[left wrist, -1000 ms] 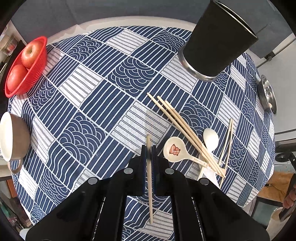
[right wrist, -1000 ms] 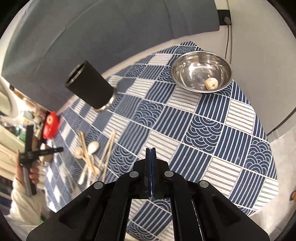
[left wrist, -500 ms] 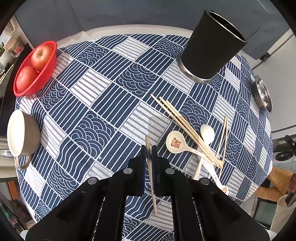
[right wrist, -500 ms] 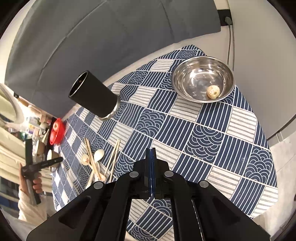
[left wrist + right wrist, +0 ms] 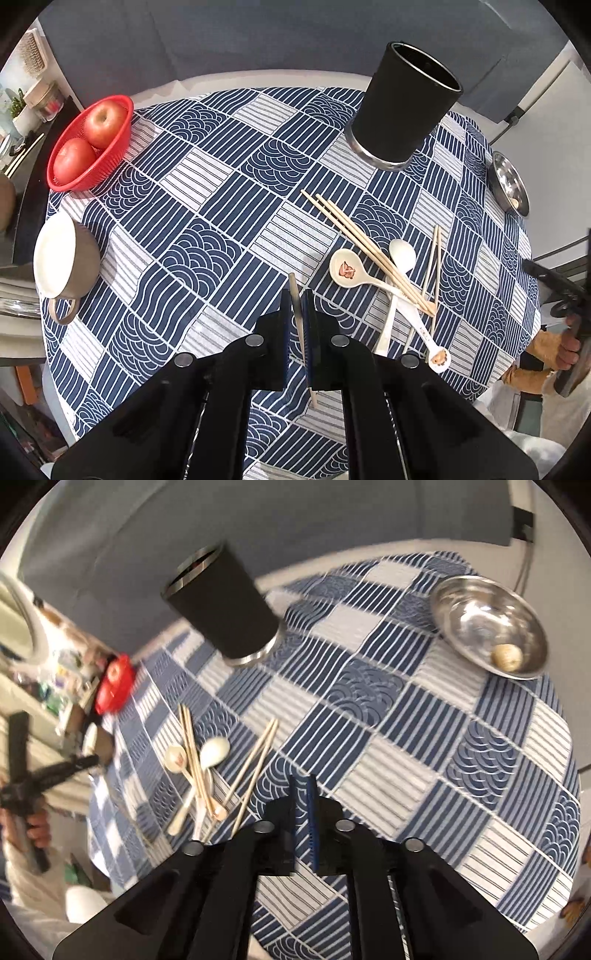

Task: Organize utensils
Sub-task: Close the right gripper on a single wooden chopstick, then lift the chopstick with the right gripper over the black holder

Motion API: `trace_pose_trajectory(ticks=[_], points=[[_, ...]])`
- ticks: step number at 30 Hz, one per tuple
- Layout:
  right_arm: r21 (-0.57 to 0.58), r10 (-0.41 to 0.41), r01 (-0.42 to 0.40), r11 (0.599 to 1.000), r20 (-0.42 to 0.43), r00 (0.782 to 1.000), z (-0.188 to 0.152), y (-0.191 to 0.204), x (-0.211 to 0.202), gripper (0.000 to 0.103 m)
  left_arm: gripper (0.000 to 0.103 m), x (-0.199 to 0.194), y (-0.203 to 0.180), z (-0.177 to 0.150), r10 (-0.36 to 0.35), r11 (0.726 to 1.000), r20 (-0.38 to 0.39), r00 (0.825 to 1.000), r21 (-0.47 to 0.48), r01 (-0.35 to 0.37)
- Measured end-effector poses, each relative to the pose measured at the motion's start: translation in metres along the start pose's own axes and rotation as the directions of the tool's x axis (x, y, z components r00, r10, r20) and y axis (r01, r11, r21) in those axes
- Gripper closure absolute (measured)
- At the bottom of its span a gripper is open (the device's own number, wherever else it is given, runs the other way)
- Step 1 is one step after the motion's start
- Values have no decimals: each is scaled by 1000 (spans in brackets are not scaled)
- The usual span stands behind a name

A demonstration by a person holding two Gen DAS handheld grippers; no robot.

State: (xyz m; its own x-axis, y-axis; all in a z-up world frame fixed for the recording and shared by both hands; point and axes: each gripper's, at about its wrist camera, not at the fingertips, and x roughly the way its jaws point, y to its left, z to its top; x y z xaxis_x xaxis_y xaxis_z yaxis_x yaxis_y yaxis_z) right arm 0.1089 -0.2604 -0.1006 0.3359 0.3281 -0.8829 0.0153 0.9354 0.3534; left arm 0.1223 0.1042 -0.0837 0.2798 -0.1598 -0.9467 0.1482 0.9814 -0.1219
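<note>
My left gripper [image 5: 297, 297] is shut on a wooden chopstick [image 5: 300, 325] and holds it above the patterned tablecloth [image 5: 207, 206]. To its right lie several loose chopsticks [image 5: 354, 232] and two ceramic spoons [image 5: 349, 271], crossing one another. The black utensil cup [image 5: 402, 114] stands upright at the back right. In the right wrist view my right gripper [image 5: 303, 781] hangs over the cloth with its jaws opening and nothing between them. The chopstick pile [image 5: 255, 760] and the spoons [image 5: 214, 751] lie just left of it, and the black cup [image 5: 225, 609] stands beyond.
A red basket [image 5: 114, 147] with two apples and a brown mug [image 5: 61, 258] sit at the table's left edge. A steel bowl [image 5: 487, 624] holding a small round thing stands at the far right. A person's hand [image 5: 35, 823] holds the other gripper's handle at the left.
My left gripper has risen with the chopstick, so more of the table shows. My right gripper swung left toward the utensil pile, and its jaws parted from fully shut.
</note>
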Motion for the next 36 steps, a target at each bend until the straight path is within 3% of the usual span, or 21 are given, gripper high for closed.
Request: trace_pose_trajectory(ticks=[1, 3, 14, 19, 20, 22, 27, 36], points=[[-18, -8, 7, 1000, -15, 1000, 0, 6, 9, 75, 97, -2, 0, -1, 0, 1000, 3, 1000, 0, 0], [-52, -27, 25, 998, -41, 999, 1, 19, 27, 68, 97, -7, 0, -5, 3, 1000, 9, 1000, 6, -4], [-192, -194, 163, 968, -153, 969, 6, 69, 112, 68, 96, -26, 5, -26, 31, 1000, 44, 999, -4, -31], [-252, -311, 267, 930, -152, 938, 6, 86, 130, 66, 95, -31, 9, -33, 41, 999, 53, 998, -13, -40], [-268, -329, 284, 921, -143, 933, 6, 90, 132, 69, 95, -32, 10, -34, 43, 999, 54, 998, -17, -42], [-275, -315, 264, 925, -161, 935, 5, 94, 134, 93, 95, -33, 10, -36, 45, 999, 57, 997, -20, -43], [-246, -302, 253, 936, -188, 935, -1, 84, 127, 99, 95, -36, 11, -39, 33, 999, 63, 997, -25, -31], [-215, -238, 219, 952, -64, 969, 21, 72, 56, 99, 98, -56, 6, -33, 0, 1000, 127, 992, -6, 1]])
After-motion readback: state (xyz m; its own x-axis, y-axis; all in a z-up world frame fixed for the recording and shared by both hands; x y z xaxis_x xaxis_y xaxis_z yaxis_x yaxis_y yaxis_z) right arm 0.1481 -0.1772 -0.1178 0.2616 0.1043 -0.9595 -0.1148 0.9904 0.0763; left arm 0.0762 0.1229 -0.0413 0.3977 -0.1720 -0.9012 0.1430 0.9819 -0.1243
